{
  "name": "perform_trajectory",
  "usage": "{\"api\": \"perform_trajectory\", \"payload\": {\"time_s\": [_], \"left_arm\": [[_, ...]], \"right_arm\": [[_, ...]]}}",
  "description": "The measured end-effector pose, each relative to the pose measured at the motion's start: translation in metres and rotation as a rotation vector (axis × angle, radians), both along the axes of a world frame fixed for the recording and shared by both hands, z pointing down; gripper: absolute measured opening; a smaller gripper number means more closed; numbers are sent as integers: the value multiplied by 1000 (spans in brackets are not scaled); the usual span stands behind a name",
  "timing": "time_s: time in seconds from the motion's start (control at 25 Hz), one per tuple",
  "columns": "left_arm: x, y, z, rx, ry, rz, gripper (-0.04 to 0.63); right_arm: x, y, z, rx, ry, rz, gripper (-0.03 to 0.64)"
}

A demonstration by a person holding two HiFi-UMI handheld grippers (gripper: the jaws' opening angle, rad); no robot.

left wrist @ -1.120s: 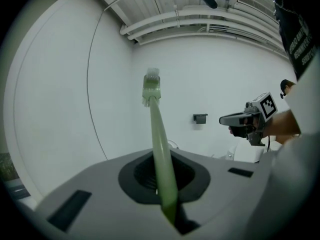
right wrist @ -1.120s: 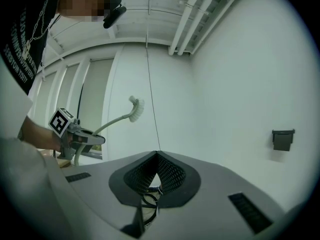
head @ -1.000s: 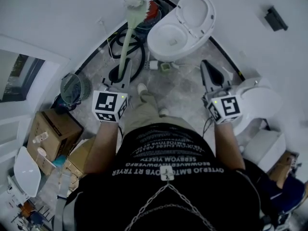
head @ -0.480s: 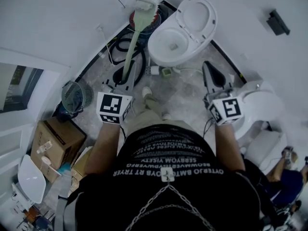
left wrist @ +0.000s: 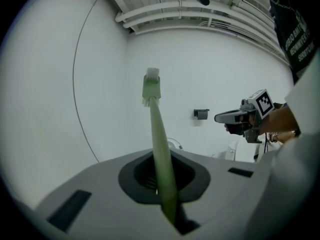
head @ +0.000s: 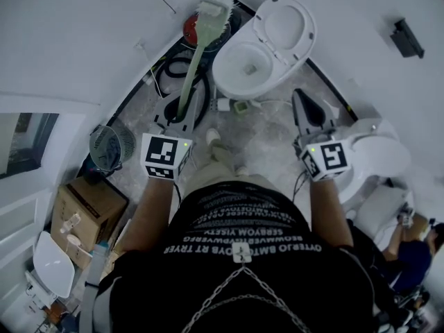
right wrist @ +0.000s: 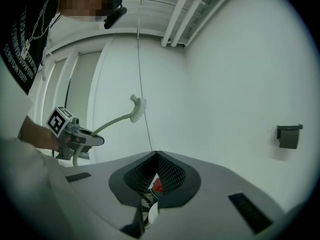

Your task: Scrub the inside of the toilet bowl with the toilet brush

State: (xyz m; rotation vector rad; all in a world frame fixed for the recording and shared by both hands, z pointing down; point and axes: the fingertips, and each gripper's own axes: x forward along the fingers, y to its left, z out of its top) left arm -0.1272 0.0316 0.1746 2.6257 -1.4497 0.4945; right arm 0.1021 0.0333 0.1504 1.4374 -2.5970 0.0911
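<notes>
Clamps toilet brush (head: 195,50) in left tool (head: 178,114), shaft pointing forward, its head just left of toilet bowl (head: 239,66); holds right tool (head: 306,109) closed on nothing.

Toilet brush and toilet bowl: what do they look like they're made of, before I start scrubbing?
The toilet brush has a pale green handle, smooth and matt, so likely moulded plastic. The white bristles at its head are probably synthetic. The toilet bowl is smooth white with a slight sheen, which suggests glazed ceramic, though the look alone cannot settle it.
</notes>
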Motion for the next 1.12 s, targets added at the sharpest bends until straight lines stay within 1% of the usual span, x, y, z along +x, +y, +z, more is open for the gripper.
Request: {"api": "perform_trajectory", "payload": {"time_s": [0.12,0.44,0.6,0.8,1.12], "left_arm": [[-2,-17,4,-10,-8,12,2],[-6,-66,2,0,-15,56,2],[-12,-85,0,-2,-4,68,2],[-20,-106,0,3,-10,86,2],[-38,-138,1,-2,-11,114,2]], "right_arm": [[-3,-18,0,-3,0,11,2],[-9,-56,1,-7,-4,51,2],[-14,-74,0,-7,4,67,2],[-26,-95,-5,5,-8,77,2],[-45,-128,-8,2,27,85,2]]}}
